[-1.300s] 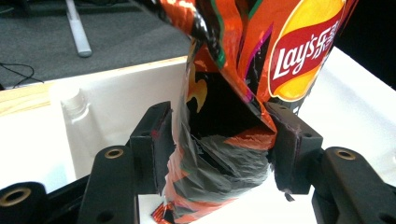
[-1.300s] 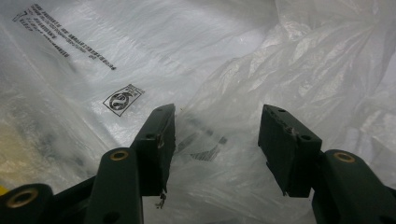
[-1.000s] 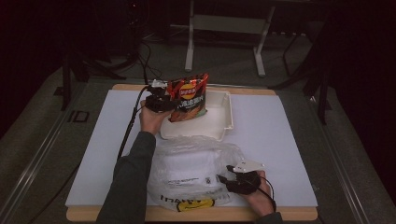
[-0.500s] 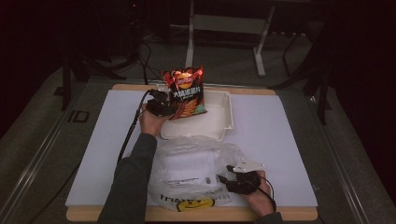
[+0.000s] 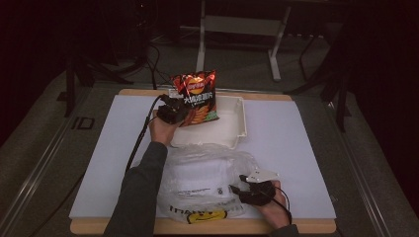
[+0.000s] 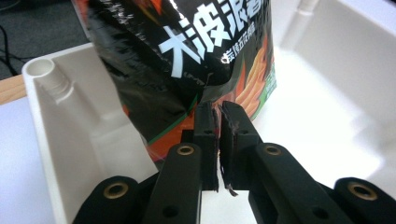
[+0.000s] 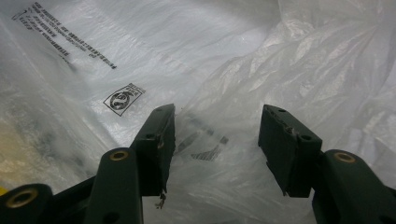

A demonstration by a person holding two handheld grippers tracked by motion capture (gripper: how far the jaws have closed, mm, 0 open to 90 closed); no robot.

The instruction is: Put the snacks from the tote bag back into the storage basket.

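Note:
A dark red chip bag (image 5: 194, 98) stands upright over the left end of a white plastic tray (image 5: 232, 131). My left gripper (image 5: 180, 112) has just been closing on it. In the left gripper view the two jaws pinch the lower edge of the chip bag (image 6: 187, 60) at the left gripper (image 6: 218, 116), above the floor of the white tray (image 6: 70, 121). My right gripper (image 5: 237, 190) rests at the near right on a crumpled clear plastic bag (image 5: 202, 173). The right gripper (image 7: 217, 135) stands open, with the film of the plastic bag (image 7: 233, 60) lying under and between its jaws, not pinched.
The plastic bag carries a yellow smiley print (image 5: 203, 216) near the table's front edge. A white mat (image 5: 291, 148) covers the wooden table top. Cables (image 5: 141, 138) trail from the left gripper across the mat. Dark floor and metal frame legs (image 5: 274, 59) lie beyond the far edge.
The chip bag has swung from a tilted pose to upright and sits slightly higher in the left gripper. The right hand and gripper have stayed put.

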